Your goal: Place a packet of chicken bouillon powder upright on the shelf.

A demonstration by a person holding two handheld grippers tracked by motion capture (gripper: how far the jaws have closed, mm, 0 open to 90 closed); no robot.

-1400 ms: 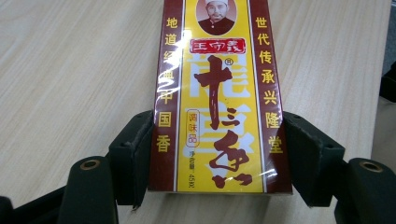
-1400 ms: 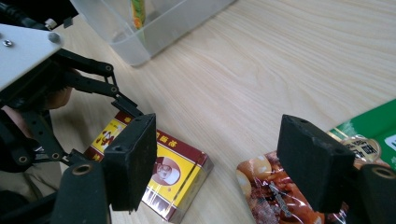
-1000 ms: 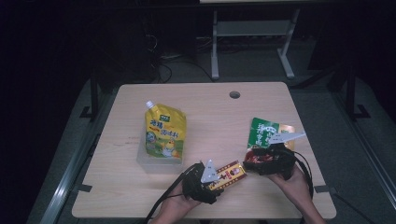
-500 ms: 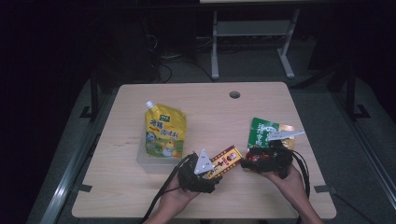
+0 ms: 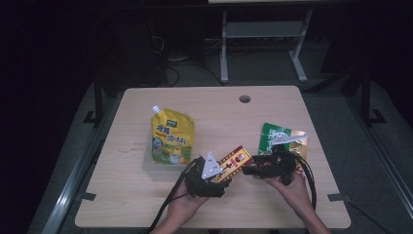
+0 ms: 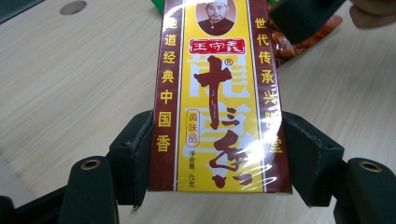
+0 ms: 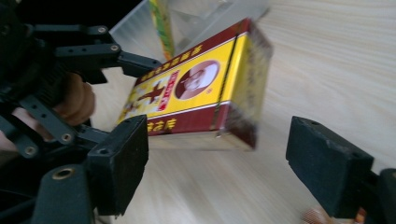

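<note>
Left gripper (image 6: 215,154), fingers clamped on the long sides of a yellow-and-maroon spice box (image 6: 217,93), held above the table (image 5: 292,105) near its front edge. Right gripper (image 7: 215,168), fingers spread wide, just been narrowing, box end between them, untouched. Risks: slippery film wrap sliding from a one-sided clamp; box twisting if the right fingers close off-centre. Legible on box: 王守义, 十三香, 调味品. Farther back: green packet (image 5: 275,136); yellow spouted pouch (image 5: 171,136) upright in a clear bin (image 5: 157,171), print too small.
</note>
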